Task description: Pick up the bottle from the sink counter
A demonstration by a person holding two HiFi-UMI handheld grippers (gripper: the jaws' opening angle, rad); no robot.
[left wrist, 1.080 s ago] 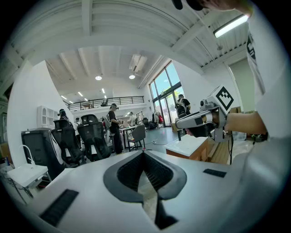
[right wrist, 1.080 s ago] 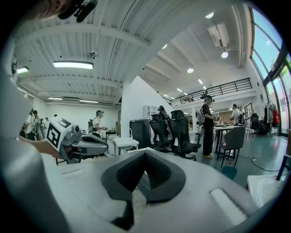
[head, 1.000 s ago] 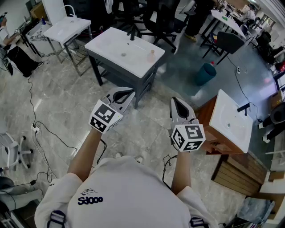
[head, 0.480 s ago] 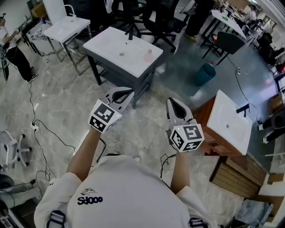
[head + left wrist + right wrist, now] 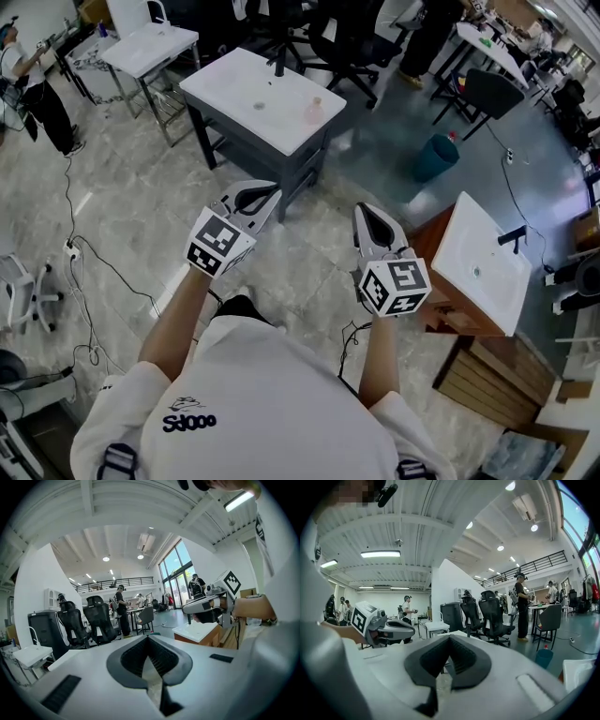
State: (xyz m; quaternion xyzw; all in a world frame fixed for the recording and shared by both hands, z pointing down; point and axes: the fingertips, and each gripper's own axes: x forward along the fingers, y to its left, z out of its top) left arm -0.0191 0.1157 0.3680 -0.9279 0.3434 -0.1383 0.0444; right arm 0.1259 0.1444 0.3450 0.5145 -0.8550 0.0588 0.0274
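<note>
pale pink bottle [image 5: 314,111], small in the head view, seems to stand upright near the right edge of the white sink desk [image 5: 230,84], well apart from the left claw [image 5: 258,197] and right claw [image 5: 372,223]. both hang over the grey stone floor [image 5: 122,234], each closed tight, nothing between its jaws.

Near floor [image 5: 122,211]: open up to sink counter [image 5: 248,98].
Right: wooden vanity [image 5: 448,314] close by.
Far: office chairs [image 5: 352,42] behind counter.

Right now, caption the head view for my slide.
Left gripper and right gripper, both shut and empty, point toward the sink counter with a pink bottle on it.
</note>
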